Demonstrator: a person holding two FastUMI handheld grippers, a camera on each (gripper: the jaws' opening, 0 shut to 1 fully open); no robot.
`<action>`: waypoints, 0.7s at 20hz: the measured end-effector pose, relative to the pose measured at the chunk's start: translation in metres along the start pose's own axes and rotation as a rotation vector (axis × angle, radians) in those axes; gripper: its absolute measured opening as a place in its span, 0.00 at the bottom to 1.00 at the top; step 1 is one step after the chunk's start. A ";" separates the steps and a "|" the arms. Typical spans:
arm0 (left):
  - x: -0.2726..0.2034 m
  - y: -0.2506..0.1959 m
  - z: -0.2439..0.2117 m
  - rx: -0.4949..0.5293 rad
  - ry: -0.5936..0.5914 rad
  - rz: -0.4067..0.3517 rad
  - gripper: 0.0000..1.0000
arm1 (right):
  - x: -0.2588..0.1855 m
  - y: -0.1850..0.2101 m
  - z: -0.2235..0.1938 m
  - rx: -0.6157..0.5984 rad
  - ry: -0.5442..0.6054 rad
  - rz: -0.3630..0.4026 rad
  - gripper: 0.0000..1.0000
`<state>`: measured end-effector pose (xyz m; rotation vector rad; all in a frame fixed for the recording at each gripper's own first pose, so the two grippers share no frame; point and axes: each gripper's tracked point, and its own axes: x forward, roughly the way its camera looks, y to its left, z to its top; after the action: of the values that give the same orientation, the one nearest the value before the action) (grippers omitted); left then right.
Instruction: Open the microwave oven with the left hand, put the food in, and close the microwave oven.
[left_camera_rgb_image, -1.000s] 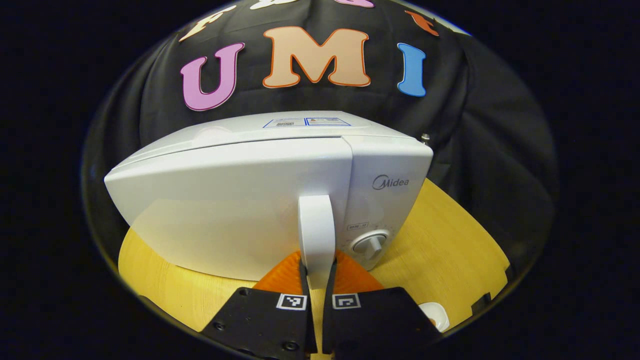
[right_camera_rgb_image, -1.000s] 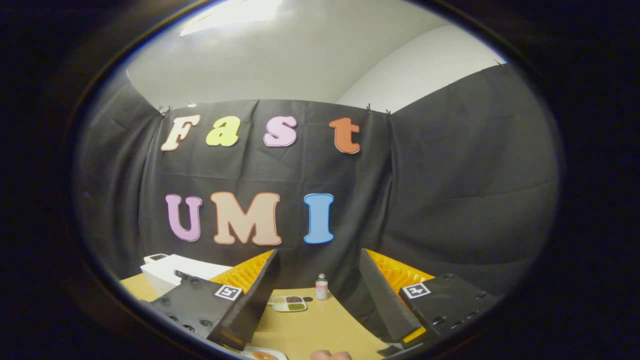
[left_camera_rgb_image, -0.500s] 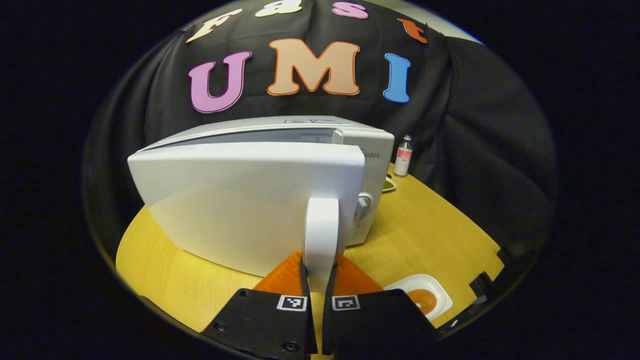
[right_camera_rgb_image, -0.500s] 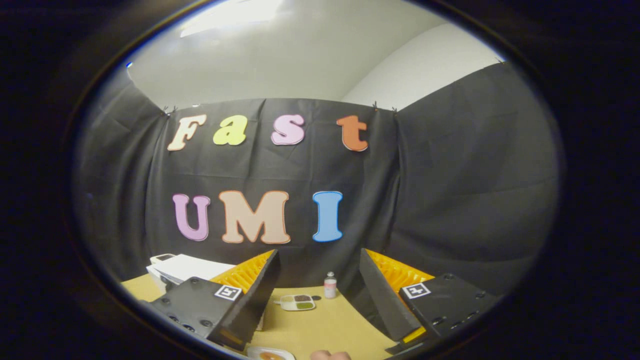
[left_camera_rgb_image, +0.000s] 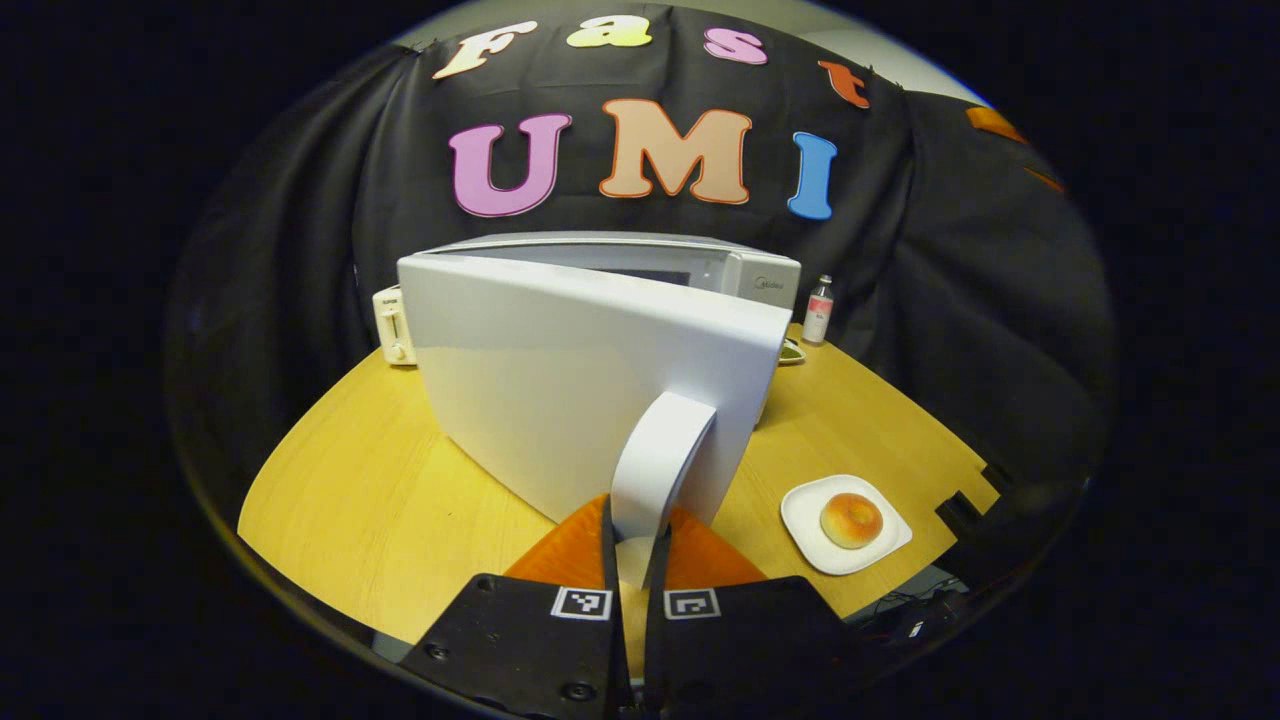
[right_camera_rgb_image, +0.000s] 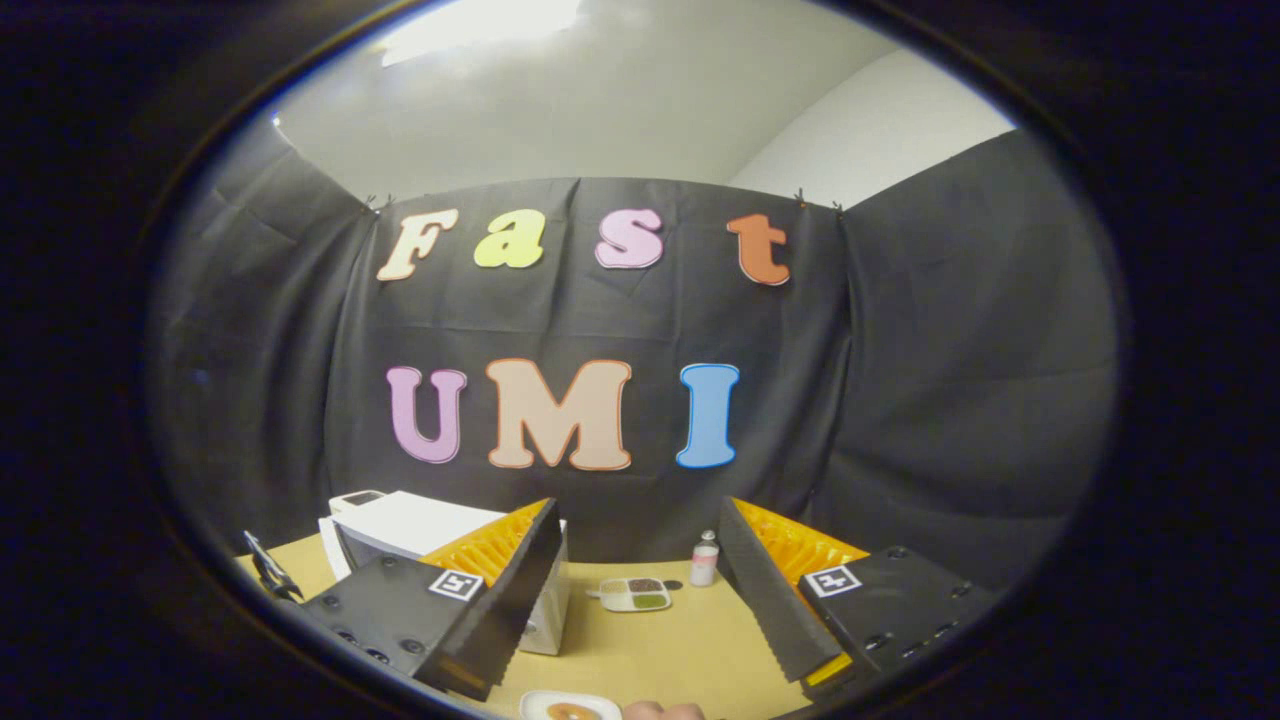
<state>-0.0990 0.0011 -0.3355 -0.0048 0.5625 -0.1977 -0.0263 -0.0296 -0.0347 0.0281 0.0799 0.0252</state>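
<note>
1. My left gripper (left_camera_rgb_image: 630, 545) is clamped on the handle (left_camera_rgb_image: 655, 460) of the microwave's door (left_camera_rgb_image: 590, 395); both fingers press its lower end, one on each side.
2. The handle rises from between my fingers toward 12 o'clock, leaning a little toward 1.
3. The door stands swung out from the microwave (left_camera_rgb_image: 700, 265), whose body sits behind it at 12 o'clock; a strip of the open cavity shows above the door's top edge.
4. The food, a round bun (left_camera_rgb_image: 851, 520), lies on a white plate (left_camera_rgb_image: 806, 505) on the table (left_camera_rgb_image: 370, 480), at about 2 o'clock from my left fingertips and near them, apart from the door.
5. A small bottle (left_camera_rgb_image: 818, 310) stands at the table's far edge, just right of the microwave, with a dish (left_camera_rgb_image: 790, 352) peeping out beside it.
6. A toaster (left_camera_rgb_image: 393, 325) sits at 11 o'clock, behind the door's hinge side.
7. My right gripper (right_camera_rgb_image: 640, 590) hangs with its fingers wide apart and nothing between them, raised above the table.
8. From the right gripper view, the microwave (right_camera_rgb_image: 420, 525) lies at 10 o'clock behind my near finger, the bottle (right_camera_rgb_image: 705, 560) and a tray (right_camera_rgb_image: 632, 594) of dark and green food at 12 o'clock.
9. The plate (right_camera_rgb_image: 540, 706) with the bun (right_camera_rgb_image: 572, 712) shows at 6 o'clock, below my right fingers, and a bit of hand (right_camera_rgb_image: 662, 711) just beside it.
</note>
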 end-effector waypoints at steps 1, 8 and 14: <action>-0.009 0.011 -0.004 0.011 -0.004 0.016 0.05 | 0.000 0.009 -0.001 -0.003 0.001 0.010 0.96; -0.058 0.094 -0.021 -0.071 -0.036 0.136 0.08 | 0.000 0.063 -0.031 -0.026 0.049 0.093 0.97; -0.088 0.164 -0.030 -0.228 -0.070 0.223 0.07 | 0.002 0.102 -0.044 -0.020 0.065 0.158 0.97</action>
<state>-0.1575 0.1802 -0.3236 -0.1688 0.5086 0.0838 -0.0300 0.0739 -0.0759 0.0136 0.1420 0.1847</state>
